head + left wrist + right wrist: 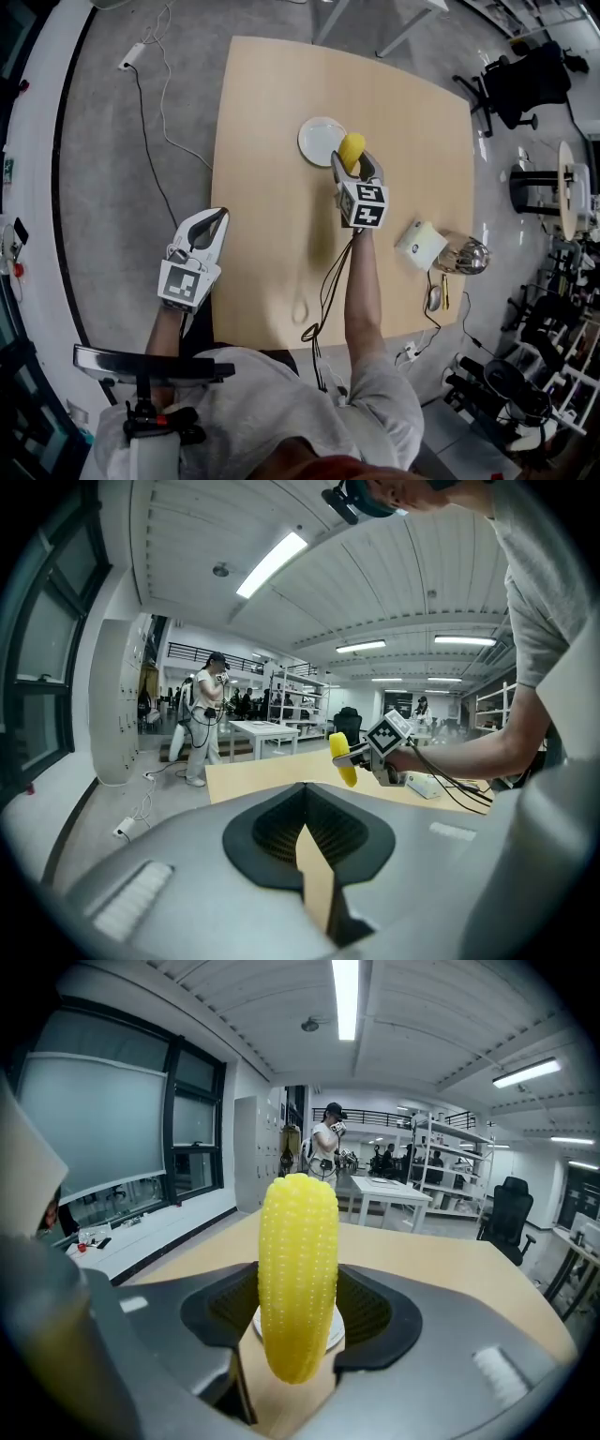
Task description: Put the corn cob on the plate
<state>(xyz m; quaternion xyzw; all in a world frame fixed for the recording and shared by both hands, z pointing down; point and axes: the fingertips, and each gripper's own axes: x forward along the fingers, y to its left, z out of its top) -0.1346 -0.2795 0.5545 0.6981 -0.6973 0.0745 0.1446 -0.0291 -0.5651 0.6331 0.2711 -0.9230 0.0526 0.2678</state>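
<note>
Corn cob [352, 147] lifted, clamped upright in right gripper [356, 167] jaws just beside plate [314, 141] on bench [272, 244], so setting down and release remain; left gripper [221, 217] jaws closed, empty.

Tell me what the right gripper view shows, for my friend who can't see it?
A yellow corn cob stands upright, clamped between the fingers of the right gripper. Just behind it, a bit of a white plate peeks out on a pale wooden table in a big, bright workshop.
</note>
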